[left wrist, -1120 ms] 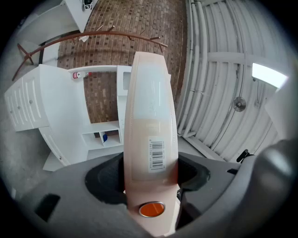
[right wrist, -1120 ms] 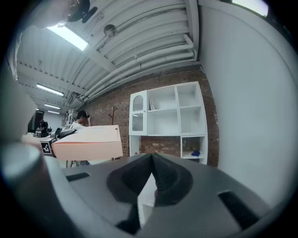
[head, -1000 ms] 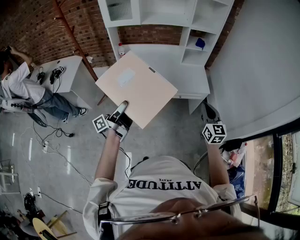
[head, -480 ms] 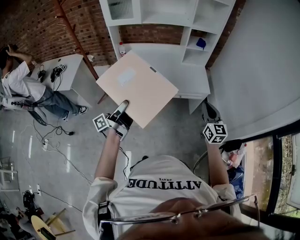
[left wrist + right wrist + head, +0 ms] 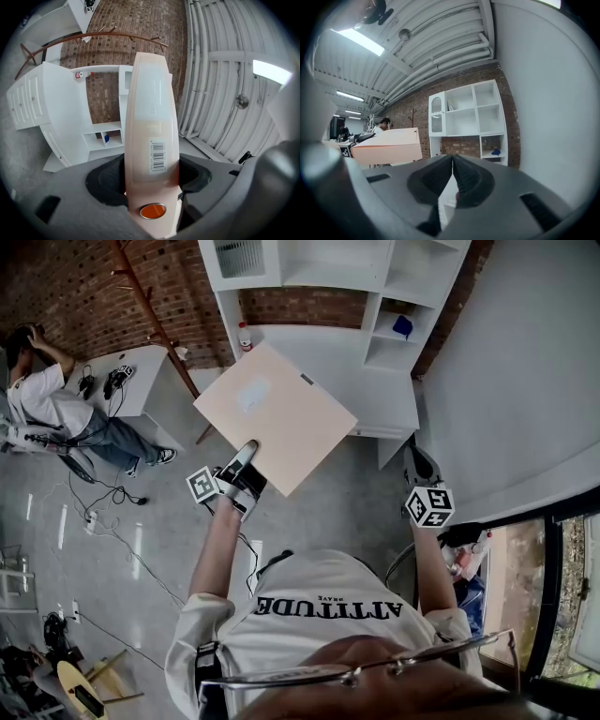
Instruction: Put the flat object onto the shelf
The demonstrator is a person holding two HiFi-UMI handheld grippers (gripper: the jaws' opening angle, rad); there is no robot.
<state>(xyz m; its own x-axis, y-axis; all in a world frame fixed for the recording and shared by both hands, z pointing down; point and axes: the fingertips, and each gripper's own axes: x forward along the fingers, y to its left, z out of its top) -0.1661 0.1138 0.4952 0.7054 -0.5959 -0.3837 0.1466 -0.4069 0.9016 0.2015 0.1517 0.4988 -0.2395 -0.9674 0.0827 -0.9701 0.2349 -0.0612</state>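
Note:
A flat pale peach pouch (image 5: 275, 415) with a clear window and a barcode label is held out in front of the white shelf unit (image 5: 319, 296). My left gripper (image 5: 246, 457) is shut on the pouch's near edge; in the left gripper view the pouch (image 5: 151, 140) stands on edge between the jaws, an orange snap near its bottom. My right gripper (image 5: 415, 463) is shut with nothing in it, held at the right, apart from the pouch. In the right gripper view the pouch (image 5: 386, 145) shows at the left and the shelf unit (image 5: 468, 122) straight ahead.
A blue thing (image 5: 400, 326) lies in a small right-hand compartment of the shelf unit. A red-capped bottle (image 5: 244, 337) stands on its counter. A person (image 5: 56, 413) sits at a white desk (image 5: 131, 381) at the left. Cables trail on the floor. A white wall (image 5: 525, 362) is at the right.
None of the grippers or the pouch has visibly moved. The seated person at the left shifted a little.

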